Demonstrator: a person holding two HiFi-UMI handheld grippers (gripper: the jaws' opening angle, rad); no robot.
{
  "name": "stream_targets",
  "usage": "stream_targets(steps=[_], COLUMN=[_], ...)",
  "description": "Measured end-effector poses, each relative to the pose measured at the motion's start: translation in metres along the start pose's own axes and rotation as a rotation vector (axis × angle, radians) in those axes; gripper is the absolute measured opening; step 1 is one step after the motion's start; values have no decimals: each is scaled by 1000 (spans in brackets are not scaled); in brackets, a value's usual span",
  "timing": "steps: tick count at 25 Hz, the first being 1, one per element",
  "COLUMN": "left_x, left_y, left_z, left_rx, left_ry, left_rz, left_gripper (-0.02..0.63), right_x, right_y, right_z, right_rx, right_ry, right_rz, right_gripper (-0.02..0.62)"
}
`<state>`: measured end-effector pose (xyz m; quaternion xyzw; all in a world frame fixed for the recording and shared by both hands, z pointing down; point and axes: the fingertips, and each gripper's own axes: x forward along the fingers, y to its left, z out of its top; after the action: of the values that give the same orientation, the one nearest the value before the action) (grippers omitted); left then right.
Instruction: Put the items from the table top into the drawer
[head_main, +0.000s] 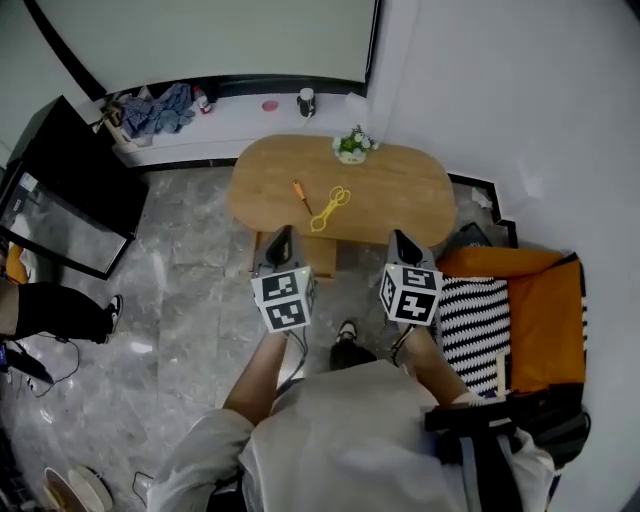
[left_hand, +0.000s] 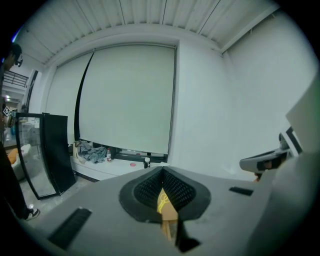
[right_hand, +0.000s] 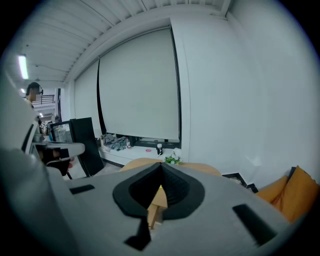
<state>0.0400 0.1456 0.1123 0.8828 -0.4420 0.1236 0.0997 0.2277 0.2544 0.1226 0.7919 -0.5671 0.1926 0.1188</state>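
Holding both claws clenched and empty, short of the counter

My left claw (head_main: 283, 234) is clenched. Its jaws meet at the tips with nothing between them. In the left gripper view, only a sliver of wood and a bit of yellow show through the gap below the tips. My right claw (head_main: 399, 236) is clenched as well and just as empty, and the right gripper view shows the same sliver of wood under its closed tips. I hold the two side by side, well apart from each other, each pointing forward and a little down. Each one's marker cube (head_main: 283, 300) faces up toward my head.

Ahead of the claws stands the oval wooden counter (head_main: 400, 195), and neither claw touches it. Under its near edge, between my two claws in the head view, sits a wooden drawer (head_main: 322, 256); I cannot tell whether it is open.

On the counter an orange-handled screwdriver (head_main: 300, 194) lies just left of a yellow looped thing (head_main: 331, 208). That may be a pair of scissors, but it is too small to be sure. The two lie near each other without touching. A small potted plant (head_main: 351, 146) stands at the far edge.

Beyond the counter a white ledge (head_main: 240, 120) runs under the window, carrying a heap of clothes (head_main: 155, 110) and a dark cup (head_main: 306, 102). To my right is an orange seat (head_main: 545, 320) with a black-and-white striped cushion (head_main: 475, 320). To my left a black panel (head_main: 70, 190) stands on the marble floor (head_main: 190, 290).
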Motion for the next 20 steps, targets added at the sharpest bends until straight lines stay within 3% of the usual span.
stream_targets(steps=[6,9,20], left_x=[65,85,145], left_y=[8,21,98], left_z=[9,-1,-58], left_rx=[-32,-45,-85], left_ry=[41,102,228], left_rz=[94,132,180], left_gripper=[6,6,6], right_x=[85,126,211], right_y=[-32,-32,9], right_z=[26,27,-15], right_rx=[-17,-13,35], right_ry=[44,71,200], right_rz=[64,89,101], right_gripper=[-8,-8,-7])
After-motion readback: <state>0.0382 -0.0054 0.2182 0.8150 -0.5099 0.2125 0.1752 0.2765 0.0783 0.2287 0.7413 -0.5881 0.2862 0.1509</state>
